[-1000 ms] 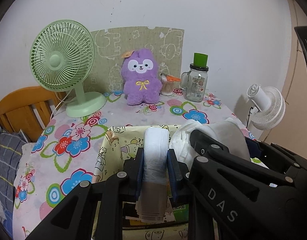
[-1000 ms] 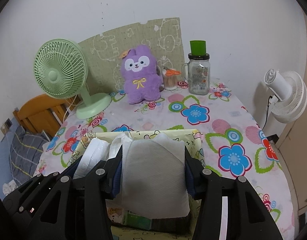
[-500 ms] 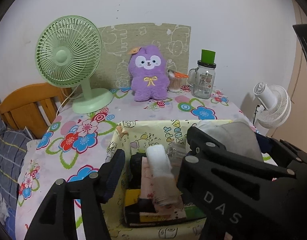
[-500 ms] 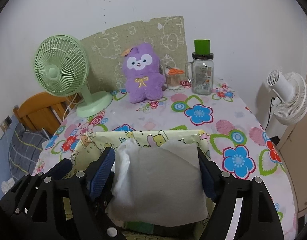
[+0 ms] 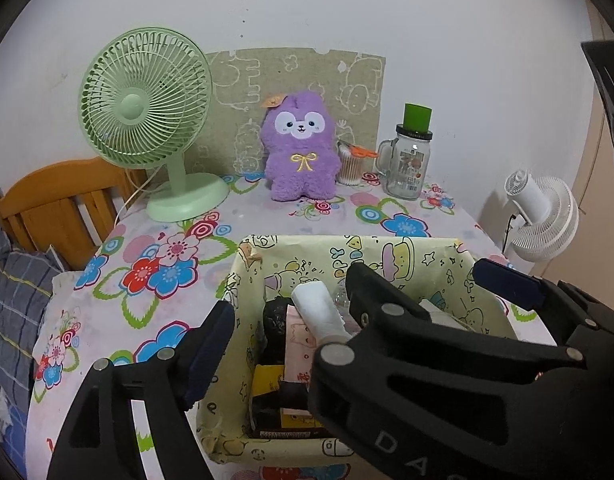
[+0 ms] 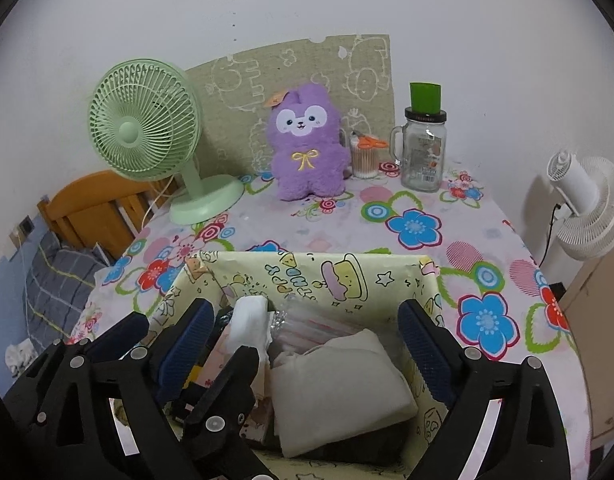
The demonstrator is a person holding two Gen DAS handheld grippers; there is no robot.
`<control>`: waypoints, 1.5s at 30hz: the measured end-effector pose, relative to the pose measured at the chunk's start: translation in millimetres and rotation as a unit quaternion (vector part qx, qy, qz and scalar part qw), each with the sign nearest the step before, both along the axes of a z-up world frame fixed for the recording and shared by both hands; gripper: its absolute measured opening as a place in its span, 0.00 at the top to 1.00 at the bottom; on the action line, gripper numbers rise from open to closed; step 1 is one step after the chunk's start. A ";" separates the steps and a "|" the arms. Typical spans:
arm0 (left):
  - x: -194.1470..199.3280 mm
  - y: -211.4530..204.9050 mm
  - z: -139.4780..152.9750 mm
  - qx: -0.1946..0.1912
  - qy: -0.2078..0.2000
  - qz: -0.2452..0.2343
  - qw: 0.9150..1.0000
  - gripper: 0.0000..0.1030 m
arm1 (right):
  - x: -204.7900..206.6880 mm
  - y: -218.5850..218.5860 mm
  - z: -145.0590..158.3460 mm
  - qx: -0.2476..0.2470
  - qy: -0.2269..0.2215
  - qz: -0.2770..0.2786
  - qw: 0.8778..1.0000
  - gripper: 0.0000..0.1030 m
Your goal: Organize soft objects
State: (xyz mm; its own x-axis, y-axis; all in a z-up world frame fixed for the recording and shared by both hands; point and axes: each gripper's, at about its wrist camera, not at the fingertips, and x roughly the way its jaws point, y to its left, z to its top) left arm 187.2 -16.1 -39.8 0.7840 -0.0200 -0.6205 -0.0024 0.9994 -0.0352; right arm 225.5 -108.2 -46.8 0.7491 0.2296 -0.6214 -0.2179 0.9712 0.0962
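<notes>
Box point(image 6: 387, 280) at lower centre holds white roll point(image 6: 249, 322) and grey cloth point(image 6: 339, 380). We note left gripper point(image 5: 291, 316) and right gripper point(image 6: 307, 340) just opened, empty. Plush point(image 6: 307, 144) remains outside, we judge.

A box point(image 6: 319, 276) sits at the near edge of the counter point(image 6: 427, 204), holding a folded cloth point(image 6: 339, 384) right of a roll point(image 6: 249, 322). Behind it stand a fan point(image 6: 147, 128), a plush toy point(image 6: 307, 148) and a jar point(image 6: 425, 152), left to right.
</notes>
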 end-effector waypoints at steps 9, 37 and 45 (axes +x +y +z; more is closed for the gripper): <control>-14.8 0.0 9.3 -0.002 -0.011 0.001 1.000 0.17 | -17.9 -0.8 10.9 -0.005 -0.013 -0.001 1.000 0.08; -75.0 -12.5 27.1 -0.002 -0.042 -0.012 0.999 0.08 | -90.4 -15.6 34.1 -0.029 -0.048 -0.014 0.998 0.05; -92.2 -11.1 26.4 0.006 -0.048 -0.002 0.999 0.04 | -106.8 -22.1 33.1 -0.026 -0.052 -0.025 0.998 0.05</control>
